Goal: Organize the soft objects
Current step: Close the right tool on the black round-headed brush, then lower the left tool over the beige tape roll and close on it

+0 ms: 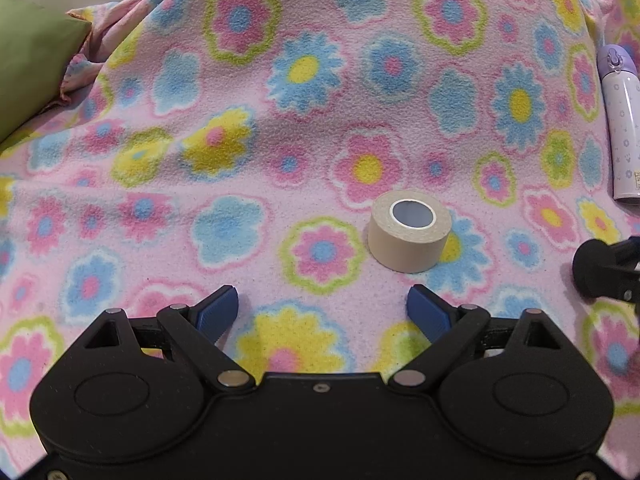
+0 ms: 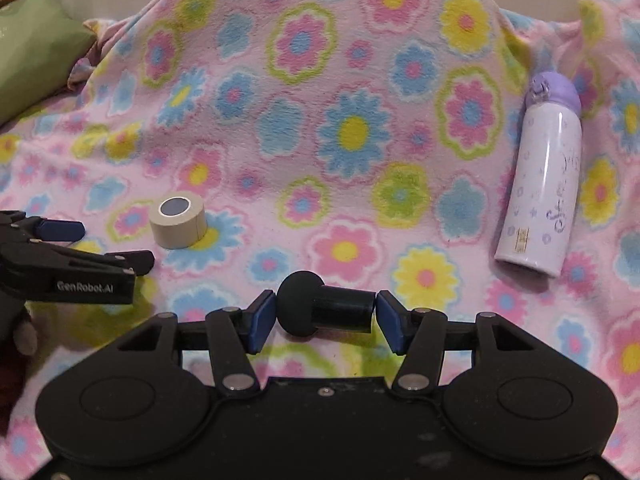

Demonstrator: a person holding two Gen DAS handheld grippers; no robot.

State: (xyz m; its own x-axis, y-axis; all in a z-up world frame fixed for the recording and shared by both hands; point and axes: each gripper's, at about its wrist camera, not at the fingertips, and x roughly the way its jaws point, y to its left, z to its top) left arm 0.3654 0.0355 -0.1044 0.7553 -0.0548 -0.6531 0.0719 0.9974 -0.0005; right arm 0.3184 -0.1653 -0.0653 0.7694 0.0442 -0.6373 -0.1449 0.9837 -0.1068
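A pink fleece blanket [image 1: 304, 128] with bright flowers covers the whole surface. On it stands a beige roll of tape [image 1: 410, 236], also in the right wrist view as the tape roll [image 2: 179, 219]. My left gripper [image 1: 322, 310] hovers low over the blanket just short of the roll, open and holding nothing; the right wrist view shows this left gripper [image 2: 112, 246] from the side. My right gripper [image 2: 326, 312] is shut on a black ball-headed cylinder [image 2: 340, 308], one pad on the round head and the other on the flat end. That black piece [image 1: 596, 268] shows at the left view's right edge.
A white bottle with a purple cap [image 2: 540, 184] lies on the blanket at the right, also seen as the bottle [image 1: 622, 120]. A green cushion [image 2: 32, 48] rests at the far left edge. A pale wall runs behind the blanket.
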